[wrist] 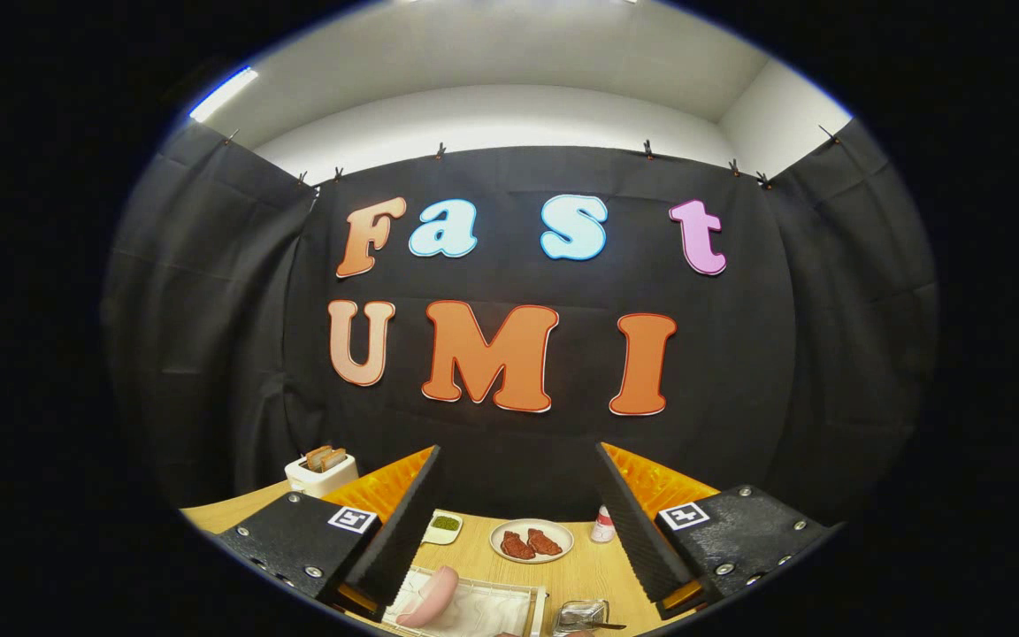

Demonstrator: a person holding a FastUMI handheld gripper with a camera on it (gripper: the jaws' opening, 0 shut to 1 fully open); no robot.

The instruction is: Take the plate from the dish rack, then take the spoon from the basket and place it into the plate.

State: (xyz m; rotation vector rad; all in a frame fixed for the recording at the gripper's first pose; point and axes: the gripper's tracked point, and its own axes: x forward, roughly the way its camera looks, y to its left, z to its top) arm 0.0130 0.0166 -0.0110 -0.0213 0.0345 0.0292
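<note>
My gripper point(518, 449) is open and held high above a wooden table point(580, 571), its two black ribbed fingers point(403, 522) spread wide with nothing between them. Low between the fingers, close to me, sits a small shiny metal container point(580, 613) with a thin dark handle point(609, 625) sticking out to its right; I cannot tell whether that is the spoon. Left of it lies a white rimmed tray point(483, 612) holding a pink sausage-shaped thing point(430, 597). Farther off, a round white plate point(532, 541) carries two brown meat pieces.
A small white dish with green filling point(444, 526) sits beside the left finger. A small pink and white bottle point(602, 525) stands by the right finger. A white toaster with bread slices point(322, 469) stands at the table's far left, against the black cloth wall.
</note>
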